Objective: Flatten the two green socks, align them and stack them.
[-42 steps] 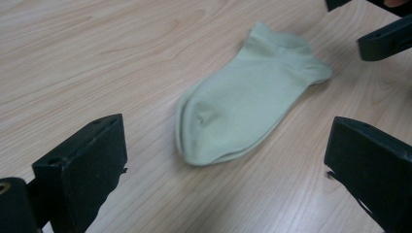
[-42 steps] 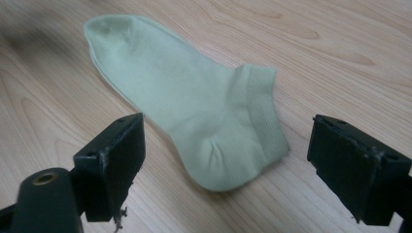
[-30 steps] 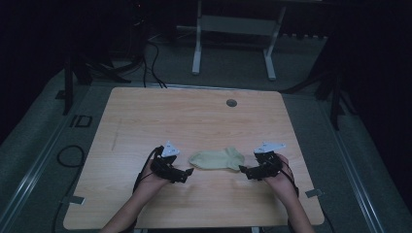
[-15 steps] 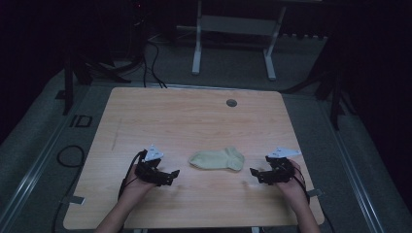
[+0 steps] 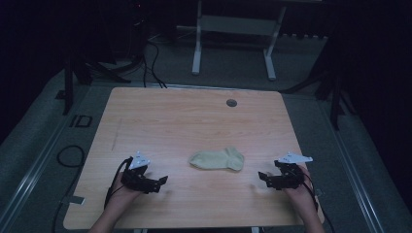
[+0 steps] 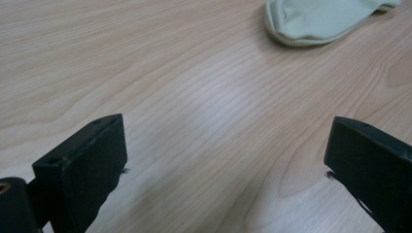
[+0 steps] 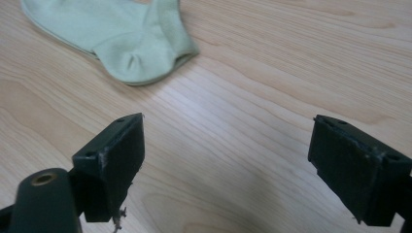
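While both grippers rest empty, the pale green ankle sock (image 5: 217, 159) lies at lower centre of the table (image 5: 160, 121).
Left gripper (image 5: 164, 180) and right gripper (image 5: 261, 176) both have fingers spread wide; a shallow pinch could catch only the top layer and drag the sock.

Bare wood lies between the left gripper (image 5: 163, 180) and the sock (image 5: 217, 159), and the same holds on the other side between the sock and the right gripper (image 5: 262, 176); nothing stands in either path. Both grippers' jaws are spread wide, with only table (image 5: 184, 116) grain between them in the gripper views. The whole far half of the table is free except for a small dark round spot (image 5: 231, 102) near the back edge, well apart from the sock. The near edge between the two hands is open too.
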